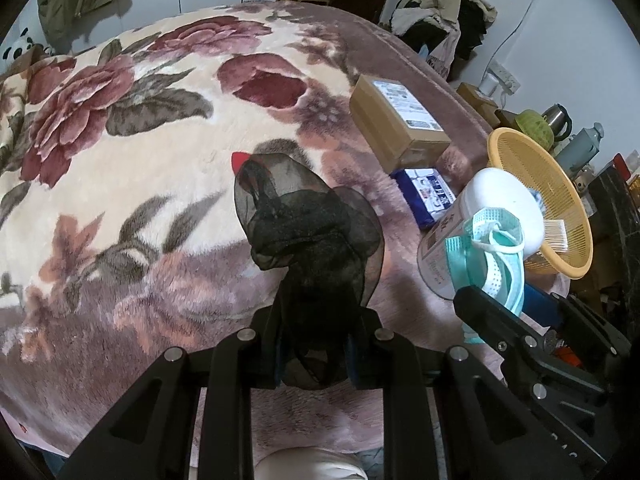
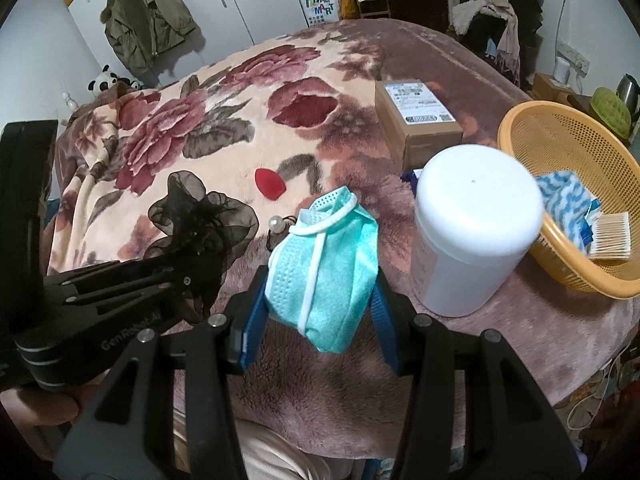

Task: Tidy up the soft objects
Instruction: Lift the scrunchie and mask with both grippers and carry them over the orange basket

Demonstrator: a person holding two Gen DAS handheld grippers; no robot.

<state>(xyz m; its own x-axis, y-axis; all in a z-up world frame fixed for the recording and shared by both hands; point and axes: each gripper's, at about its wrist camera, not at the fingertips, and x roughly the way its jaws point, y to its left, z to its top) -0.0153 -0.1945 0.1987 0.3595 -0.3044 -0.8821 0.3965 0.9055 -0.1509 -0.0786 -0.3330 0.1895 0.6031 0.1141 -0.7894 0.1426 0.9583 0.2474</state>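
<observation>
Floral bed below: our left tool pinches a black bow, our right tool a mask; basket lies far right, nearer our right tool.

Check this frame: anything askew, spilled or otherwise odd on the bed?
Nothing spilled or damaged. The yellow basket sits tilted at the bed's edge, with cotton swabs poking over its rim. A pearl hair tie and a red piece lie loose on the blanket.
</observation>
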